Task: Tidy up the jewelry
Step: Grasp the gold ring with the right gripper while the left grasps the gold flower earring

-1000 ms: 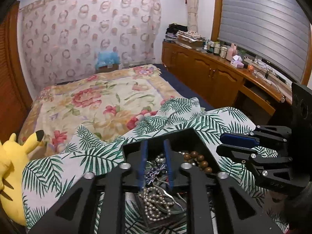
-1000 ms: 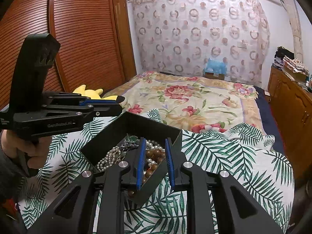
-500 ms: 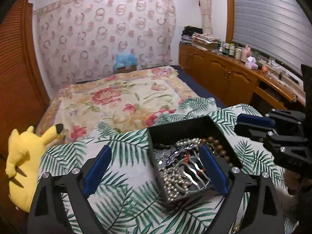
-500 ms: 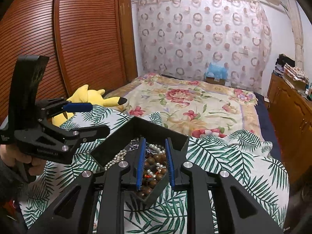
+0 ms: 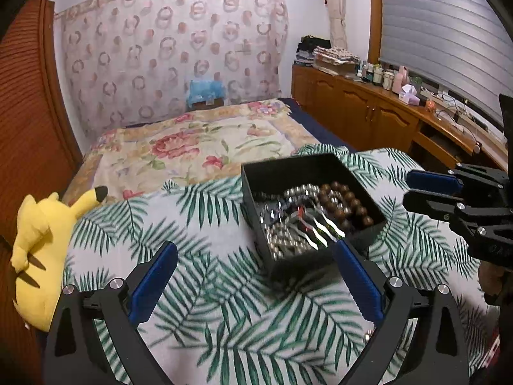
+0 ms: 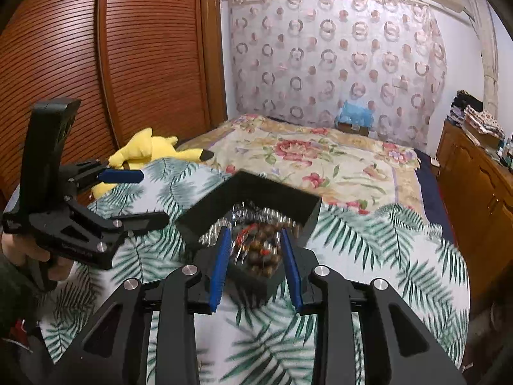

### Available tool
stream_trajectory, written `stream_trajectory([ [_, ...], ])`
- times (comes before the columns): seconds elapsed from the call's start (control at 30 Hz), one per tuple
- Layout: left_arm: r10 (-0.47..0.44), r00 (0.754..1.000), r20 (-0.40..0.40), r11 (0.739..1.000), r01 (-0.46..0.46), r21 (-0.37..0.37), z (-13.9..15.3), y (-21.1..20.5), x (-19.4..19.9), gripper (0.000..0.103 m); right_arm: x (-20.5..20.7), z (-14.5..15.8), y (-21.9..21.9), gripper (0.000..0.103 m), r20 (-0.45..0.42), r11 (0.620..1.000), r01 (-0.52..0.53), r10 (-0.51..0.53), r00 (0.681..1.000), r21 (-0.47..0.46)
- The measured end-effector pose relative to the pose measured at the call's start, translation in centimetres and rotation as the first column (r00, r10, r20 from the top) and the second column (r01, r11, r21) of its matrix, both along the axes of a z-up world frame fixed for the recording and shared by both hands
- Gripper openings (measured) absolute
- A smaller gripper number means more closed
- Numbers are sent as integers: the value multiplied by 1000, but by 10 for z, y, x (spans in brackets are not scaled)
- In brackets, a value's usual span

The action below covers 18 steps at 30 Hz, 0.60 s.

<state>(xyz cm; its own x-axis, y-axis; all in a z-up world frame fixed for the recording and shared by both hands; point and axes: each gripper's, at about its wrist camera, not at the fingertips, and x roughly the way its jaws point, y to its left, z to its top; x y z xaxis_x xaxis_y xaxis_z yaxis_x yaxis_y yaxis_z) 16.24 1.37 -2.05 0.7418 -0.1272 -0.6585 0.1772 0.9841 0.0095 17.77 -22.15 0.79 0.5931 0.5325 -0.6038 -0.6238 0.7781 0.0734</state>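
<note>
A black open box (image 5: 320, 166) sits on the palm-leaf cloth, filled with pearl strands, brown wooden beads (image 5: 344, 199) and silver pieces (image 5: 317, 227). My left gripper (image 5: 255, 258) is wide open and empty, just short of the box's near left corner. My right gripper (image 6: 255, 239) is partly open, its jaws astride the box's near corner (image 6: 253, 276) without gripping it. The box also shows in the right wrist view (image 6: 272, 192). The left gripper shows in the right wrist view (image 6: 141, 195), and the right gripper in the left wrist view (image 5: 416, 189).
The palm-leaf cloth (image 5: 224, 288) covers the near surface. A yellow plush toy (image 5: 41, 240) lies at the left edge. A floral bedspread (image 5: 198, 147) lies behind. A wooden cabinet (image 5: 368, 118) runs along the right; a wooden wardrobe (image 6: 112, 64) stands on the left.
My left gripper opened wide and pulled back out of the box. My right gripper opened from shut to partly open at the box's near corner.
</note>
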Motion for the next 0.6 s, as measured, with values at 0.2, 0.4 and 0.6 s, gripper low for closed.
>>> stream_trajectory([
  [0.2,-21,999,-39,1000,21,5,-17,-7,-15,94,-29,-28,-3,35,-63,999,-17,14,998,-50],
  [0.4,-47,995,-86,999,47,-3,-35,-14,-27,94,-50,-55,-1,35,-136,995,-46,34,990,-84],
  [0.6,-62,992,-114,998,63,2,-46,-18,-36,94,-63,-65,10,35,-163,991,-91,74,984,-103],
])
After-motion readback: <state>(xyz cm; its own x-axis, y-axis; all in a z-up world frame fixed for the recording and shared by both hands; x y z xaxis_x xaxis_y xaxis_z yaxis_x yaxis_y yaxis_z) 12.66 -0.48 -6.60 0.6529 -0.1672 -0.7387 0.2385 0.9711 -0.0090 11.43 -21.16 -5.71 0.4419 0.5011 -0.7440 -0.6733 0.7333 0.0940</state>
